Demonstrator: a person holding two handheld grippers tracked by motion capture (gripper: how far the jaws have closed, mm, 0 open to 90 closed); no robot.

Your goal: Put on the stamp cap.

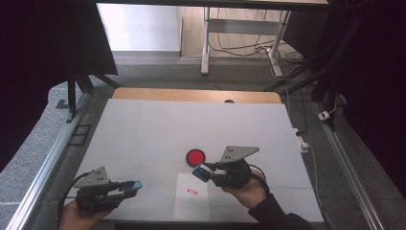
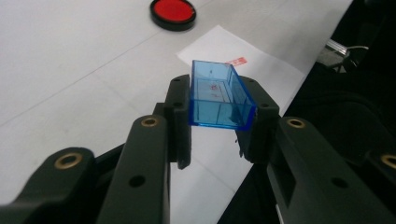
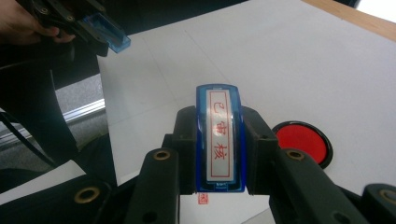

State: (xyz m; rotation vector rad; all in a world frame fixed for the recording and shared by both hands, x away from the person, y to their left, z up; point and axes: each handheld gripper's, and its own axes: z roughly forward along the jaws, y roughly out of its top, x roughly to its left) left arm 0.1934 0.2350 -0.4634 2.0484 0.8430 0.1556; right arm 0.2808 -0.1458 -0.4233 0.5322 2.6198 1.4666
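Observation:
My left gripper (image 1: 130,187) hovers near the table's front left corner, shut on a clear blue cap (image 2: 217,100), which shows as a blue tip (image 1: 136,184) in the high view. To the right of it, my right gripper (image 1: 206,173) is shut on a blue stamp (image 3: 219,140) whose white label carries red characters. It is held just above the table beside a round red ink pad (image 1: 195,156). A white sheet of paper (image 1: 191,203) bearing a small red stamp mark (image 1: 192,192) lies between the two grippers. The ink pad (image 2: 173,13) and the paper (image 2: 252,79) lie beyond the cap.
The white table top (image 1: 158,129) ends in a wooden strip (image 1: 196,95) at the far side. A metal rail (image 1: 43,167) runs along the left, cables and a plug (image 1: 302,143) along the right. Dark curtains stand at both sides.

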